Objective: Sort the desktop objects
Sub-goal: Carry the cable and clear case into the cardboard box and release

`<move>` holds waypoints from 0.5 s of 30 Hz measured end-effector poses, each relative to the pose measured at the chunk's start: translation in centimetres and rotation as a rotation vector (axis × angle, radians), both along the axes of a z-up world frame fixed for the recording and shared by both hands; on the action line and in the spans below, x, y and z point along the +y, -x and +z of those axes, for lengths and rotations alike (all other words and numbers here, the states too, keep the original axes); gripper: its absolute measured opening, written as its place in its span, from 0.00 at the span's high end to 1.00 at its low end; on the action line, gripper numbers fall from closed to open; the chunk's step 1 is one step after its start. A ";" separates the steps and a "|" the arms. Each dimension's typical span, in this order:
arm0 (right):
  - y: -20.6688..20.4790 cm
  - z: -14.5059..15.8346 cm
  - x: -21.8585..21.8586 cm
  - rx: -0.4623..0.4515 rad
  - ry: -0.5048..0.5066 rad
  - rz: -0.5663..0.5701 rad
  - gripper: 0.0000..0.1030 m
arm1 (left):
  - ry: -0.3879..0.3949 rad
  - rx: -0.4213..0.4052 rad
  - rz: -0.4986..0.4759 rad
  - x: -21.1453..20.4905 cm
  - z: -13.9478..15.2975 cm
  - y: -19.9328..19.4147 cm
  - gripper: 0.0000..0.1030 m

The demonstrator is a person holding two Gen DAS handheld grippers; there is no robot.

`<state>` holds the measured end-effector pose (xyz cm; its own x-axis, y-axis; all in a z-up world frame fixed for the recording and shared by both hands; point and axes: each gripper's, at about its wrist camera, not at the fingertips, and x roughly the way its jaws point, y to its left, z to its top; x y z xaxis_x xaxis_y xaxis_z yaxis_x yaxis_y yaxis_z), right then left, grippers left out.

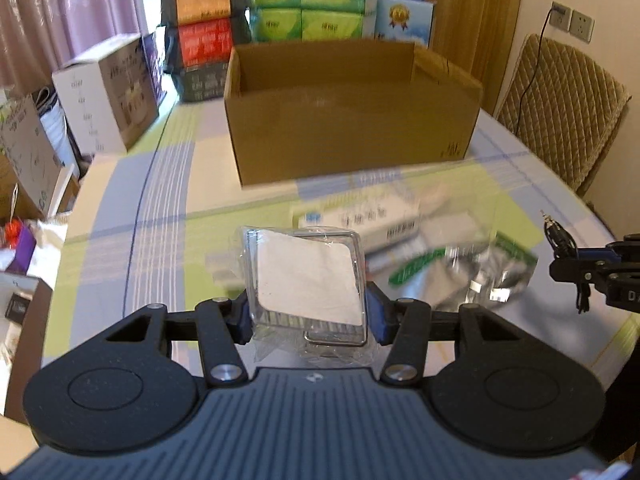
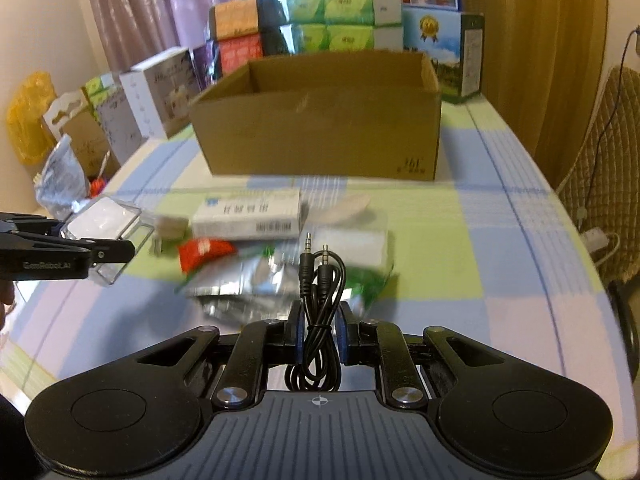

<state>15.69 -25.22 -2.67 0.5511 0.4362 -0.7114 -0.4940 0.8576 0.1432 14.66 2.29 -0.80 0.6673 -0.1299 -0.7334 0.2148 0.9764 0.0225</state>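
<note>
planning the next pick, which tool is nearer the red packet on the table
Left. The left tool, shut on a clear plastic case, sits just beside the red packet; the right tool, holding a black audio cable, is farther back.

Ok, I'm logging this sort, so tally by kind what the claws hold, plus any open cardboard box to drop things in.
Clear plastic case, in the left claw: 1
Black audio cable, in the right claw: 1
Open cardboard box: 1
Total: 3
</note>
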 end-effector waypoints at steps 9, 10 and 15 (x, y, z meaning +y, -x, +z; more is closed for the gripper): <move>-9.0 5.6 0.0 -0.044 -0.015 -0.003 0.88 | 0.034 -0.033 -0.011 -1.3 5.1 -7.7 0.54; -10.0 6.1 0.1 -0.050 -0.013 0.003 0.88 | 0.037 -0.035 -0.013 -1.4 5.5 -8.7 0.54; -16.3 8.6 1.4 -0.057 -0.019 0.005 0.88 | 0.062 -0.039 -0.007 -2.0 7.2 -13.7 0.54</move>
<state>31.94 -23.87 5.90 0.5883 0.4520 -0.6706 -0.5058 0.8527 0.1310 28.41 0.31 6.43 0.6939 -0.1793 -0.6974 0.2220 0.9746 -0.0296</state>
